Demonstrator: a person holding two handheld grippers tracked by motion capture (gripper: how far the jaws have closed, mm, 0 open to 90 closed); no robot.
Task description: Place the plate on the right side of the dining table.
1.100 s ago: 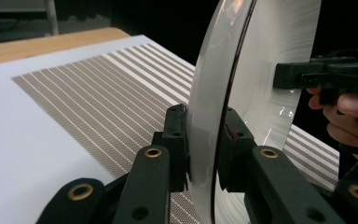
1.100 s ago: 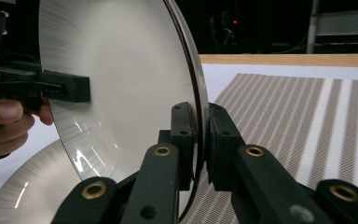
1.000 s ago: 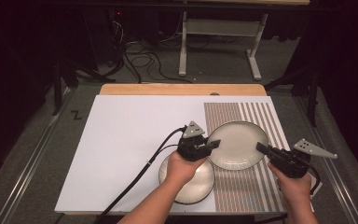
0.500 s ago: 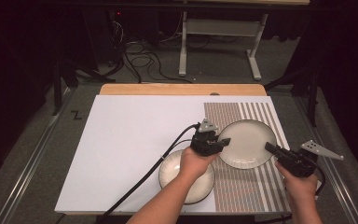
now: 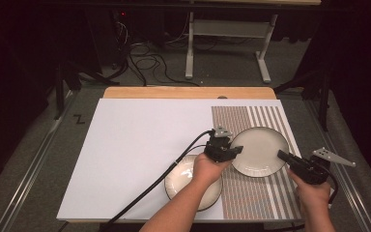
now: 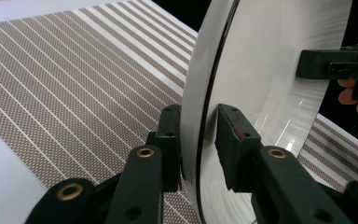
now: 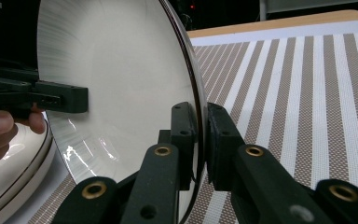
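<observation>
White plate held off the striped mat at counter's right, between both tongs. L tongs nipping its left rim, jaws nearly closed w/ rim between. R tongs clamped tight on right rim. 2nd plate lies flat beside it, under the L hand.

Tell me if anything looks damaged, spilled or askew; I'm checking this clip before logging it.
Nothing stands out. The far plate is gripped at opposite rims by the left gripper and right gripper over the striped mat; the near plate lies flat. No chips or spills show.
</observation>
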